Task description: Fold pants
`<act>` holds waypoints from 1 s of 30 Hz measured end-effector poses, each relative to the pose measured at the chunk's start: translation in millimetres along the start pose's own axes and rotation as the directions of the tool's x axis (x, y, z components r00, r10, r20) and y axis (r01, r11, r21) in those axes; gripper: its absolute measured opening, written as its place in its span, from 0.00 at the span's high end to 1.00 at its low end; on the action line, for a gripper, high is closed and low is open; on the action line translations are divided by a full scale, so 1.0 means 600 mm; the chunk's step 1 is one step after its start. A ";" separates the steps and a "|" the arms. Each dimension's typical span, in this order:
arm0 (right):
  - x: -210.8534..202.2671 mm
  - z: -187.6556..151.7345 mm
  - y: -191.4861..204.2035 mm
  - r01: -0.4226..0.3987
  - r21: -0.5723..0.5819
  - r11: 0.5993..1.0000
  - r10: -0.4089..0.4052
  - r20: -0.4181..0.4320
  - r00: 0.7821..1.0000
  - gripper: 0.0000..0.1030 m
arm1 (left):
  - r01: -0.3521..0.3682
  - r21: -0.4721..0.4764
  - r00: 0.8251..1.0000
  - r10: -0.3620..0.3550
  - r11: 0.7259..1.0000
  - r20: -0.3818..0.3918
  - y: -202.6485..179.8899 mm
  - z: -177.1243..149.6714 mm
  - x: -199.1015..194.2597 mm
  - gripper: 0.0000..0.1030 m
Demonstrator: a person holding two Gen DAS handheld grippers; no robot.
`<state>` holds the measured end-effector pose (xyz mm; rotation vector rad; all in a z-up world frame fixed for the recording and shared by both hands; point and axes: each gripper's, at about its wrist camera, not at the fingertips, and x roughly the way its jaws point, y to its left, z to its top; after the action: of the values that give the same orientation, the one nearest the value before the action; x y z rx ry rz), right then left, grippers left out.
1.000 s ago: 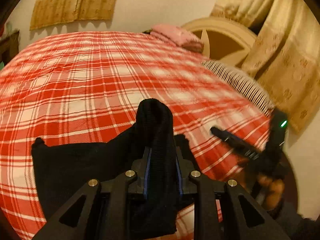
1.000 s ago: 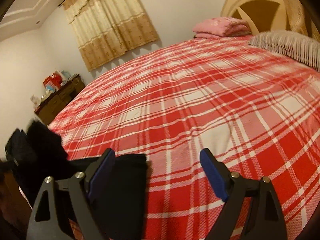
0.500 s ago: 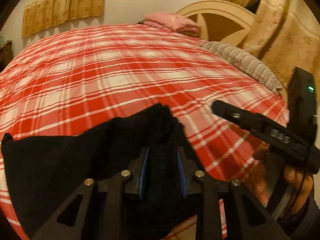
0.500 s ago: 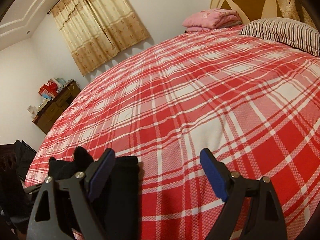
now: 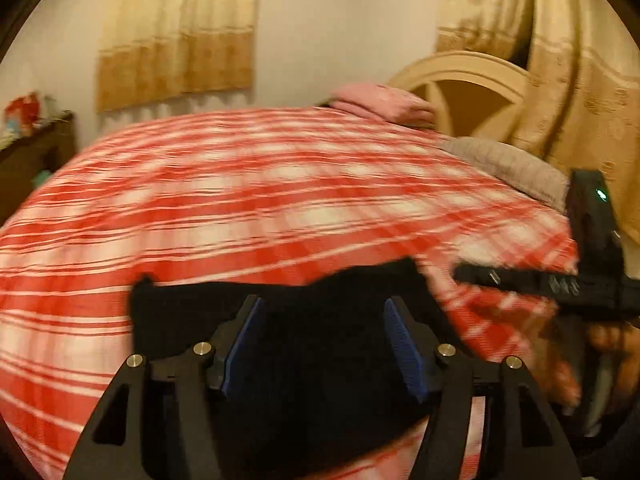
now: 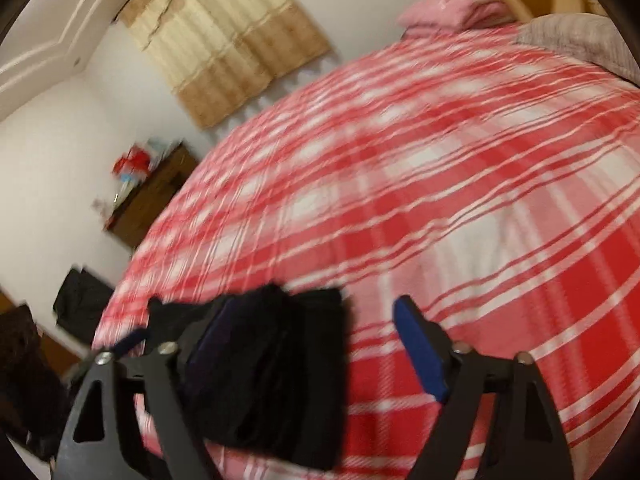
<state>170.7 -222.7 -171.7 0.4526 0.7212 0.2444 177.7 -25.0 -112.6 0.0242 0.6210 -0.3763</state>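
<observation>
Both grippers stood with their blue pads spread wide and nothing held between them. The left gripper (image 5: 324,344) hung just over the black pants (image 5: 276,312), which lay as a compact dark bundle on the near edge of the red plaid bedspread (image 5: 280,200). In the right wrist view the right gripper (image 6: 308,340) sat beside that bundle, its left pad over the cloth and its other pad over bare plaid; the pants (image 6: 296,360) looked already doubled into layers.

Judging by the shape, the fold was near its end and the step in hand was probably tidying or making a last fold. To do it well, each gripper should take a corner of the top layer alone, pinch low against the bedspread so that no lower layer comes along, and carry both corners across evenly. Both views were blurred, so the exact edges of the cloth could not be made out.
</observation>
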 end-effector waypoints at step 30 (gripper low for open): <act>0.037 -0.058 0.071 0.049 -0.212 0.976 -0.073 -0.105 0.992 0.86 | -0.166 -0.093 0.982 0.155 0.982 -0.109 0.090 -0.056 0.043 0.37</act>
<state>160.5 -166.6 -186.9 0.2169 0.8092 0.2863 196.8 20.9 -159.8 -0.0038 0.7326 -0.1873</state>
